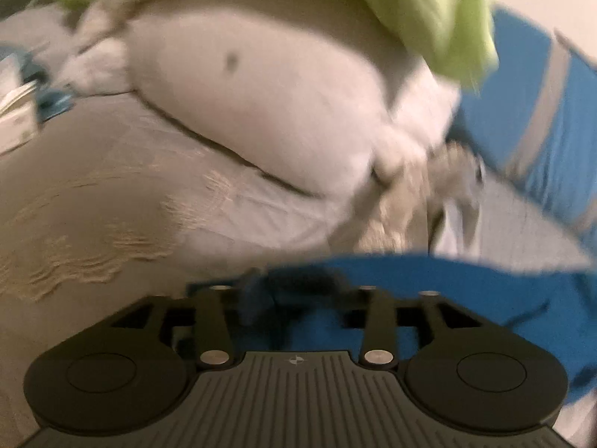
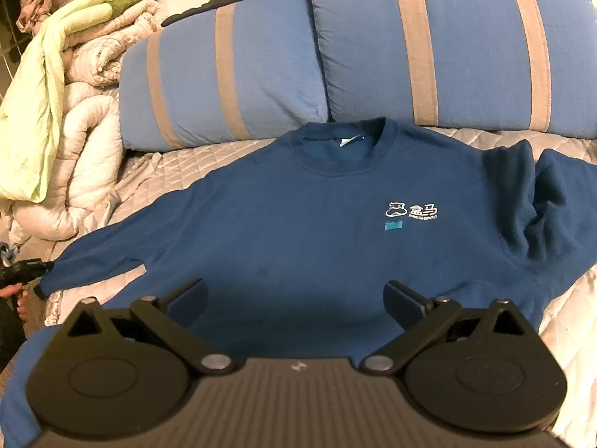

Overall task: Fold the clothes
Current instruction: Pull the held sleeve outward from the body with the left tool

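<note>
Gripping a bunched fold of blue fabric, the left gripper (image 1: 294, 298) has its jaws drawn close together on the cloth; this view is motion-blurred, so the fold's exact edge cannot be told. The right gripper (image 2: 294, 298) hovers with its 2 fingers (image 2: 186, 298) spread wide apart and nothing between them, just above the lower part of 1 blue sweatshirt (image 2: 298, 231). The sweatshirt lies face up and spread flat on a quilted grey bedspread (image 2: 156, 183), collar toward the far side, with 1 white logo (image 2: 412, 211) on the chest and 1 small light-blue patch just beneath it. Its sleeve on the view's left stretches outward to the cuff, where the other black gripper and part of a hand (image 2: 16, 298) appear; the sleeve on the view's right is crumpled beside the body. Behind the collar stand 2 blue pillows (image 2: 261, 74), each with 2 grey stripes. To the left is 1 heap of pale bedding (image 2: 86, 130) draped with 1 light-green cloth (image 2: 33, 112)
</note>
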{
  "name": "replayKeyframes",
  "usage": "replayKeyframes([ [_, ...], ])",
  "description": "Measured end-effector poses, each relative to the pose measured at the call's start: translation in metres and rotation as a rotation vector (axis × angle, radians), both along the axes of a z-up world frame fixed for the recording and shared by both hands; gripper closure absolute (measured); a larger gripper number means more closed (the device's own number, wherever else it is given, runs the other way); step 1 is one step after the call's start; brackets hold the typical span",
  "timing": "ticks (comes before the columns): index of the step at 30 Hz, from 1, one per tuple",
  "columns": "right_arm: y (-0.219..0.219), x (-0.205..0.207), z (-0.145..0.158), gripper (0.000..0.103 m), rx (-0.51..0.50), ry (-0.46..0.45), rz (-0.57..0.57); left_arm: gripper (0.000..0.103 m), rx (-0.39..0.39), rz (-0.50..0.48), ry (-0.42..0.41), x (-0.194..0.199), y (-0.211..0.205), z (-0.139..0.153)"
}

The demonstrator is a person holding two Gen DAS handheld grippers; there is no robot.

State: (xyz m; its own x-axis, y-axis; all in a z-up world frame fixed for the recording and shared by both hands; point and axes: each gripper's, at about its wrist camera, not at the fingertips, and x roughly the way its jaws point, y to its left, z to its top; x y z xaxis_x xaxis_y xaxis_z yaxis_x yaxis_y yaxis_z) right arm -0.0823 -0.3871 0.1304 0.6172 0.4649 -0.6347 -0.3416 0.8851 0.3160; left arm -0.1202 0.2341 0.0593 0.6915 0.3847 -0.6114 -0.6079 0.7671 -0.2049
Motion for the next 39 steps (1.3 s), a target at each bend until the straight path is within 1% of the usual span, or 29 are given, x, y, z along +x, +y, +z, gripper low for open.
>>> replayKeyframes([
  [1, 0.0, 0.001, 0.0, 0.0, 0.003, 0.003, -0.001, 0.052, -0.029, 0.024, -0.032, -0.01, 0.004, 0.005],
  [4, -0.001, 0.001, 0.0, 0.0, 0.009, 0.005, -0.001, 0.051, -0.117, 0.1, -0.095, -0.039, 0.013, 0.012],
  [6, -0.002, 0.001, 0.0, 0.0, 0.017, 0.005, -0.001, 0.051, -0.193, 0.129, -0.144, -0.06, 0.018, 0.008],
  [8, -0.003, 0.001, 0.0, 0.0, 0.025, 0.006, -0.002, 0.051, -0.288, 0.152, -0.174, -0.077, 0.022, -0.004],
  [12, -0.004, 0.003, -0.001, 0.0, 0.034, 0.018, -0.005, 0.051, -0.492, 0.217, -0.214, -0.095, 0.031, -0.039],
  [18, -0.005, 0.002, -0.001, 0.0, 0.038, 0.021, -0.01, 0.053, -0.667, 0.258, -0.342, -0.096, 0.038, -0.08],
  [21, -0.004, 0.003, -0.002, 0.0, 0.035, 0.024, -0.013, 0.053, -0.707, 0.305, -0.404, -0.094, 0.04, -0.092],
  [23, -0.004, 0.003, -0.002, 0.0, 0.033, 0.025, -0.013, 0.079, -0.742, 0.312, -0.454, -0.095, 0.042, -0.096],
  [24, -0.004, 0.003, -0.002, 0.0, 0.032, 0.025, -0.014, 0.088, -0.759, 0.316, -0.463, -0.096, 0.043, -0.095],
  [25, -0.004, 0.003, -0.002, 0.0, 0.031, 0.026, -0.014, 0.093, -0.747, 0.315, -0.453, -0.096, 0.043, -0.091],
  [27, -0.004, 0.003, -0.002, 0.0, 0.03, 0.027, -0.015, 0.094, -0.697, 0.306, -0.422, -0.095, 0.041, -0.079],
  [31, -0.005, 0.003, -0.002, 0.0, 0.033, 0.029, -0.016, 0.094, -0.517, 0.264, -0.324, -0.095, 0.031, -0.044],
  [39, -0.006, 0.003, -0.002, 0.0, 0.041, 0.031, -0.017, 0.094, -0.184, 0.208, -0.107, -0.093, -0.002, -0.008],
])
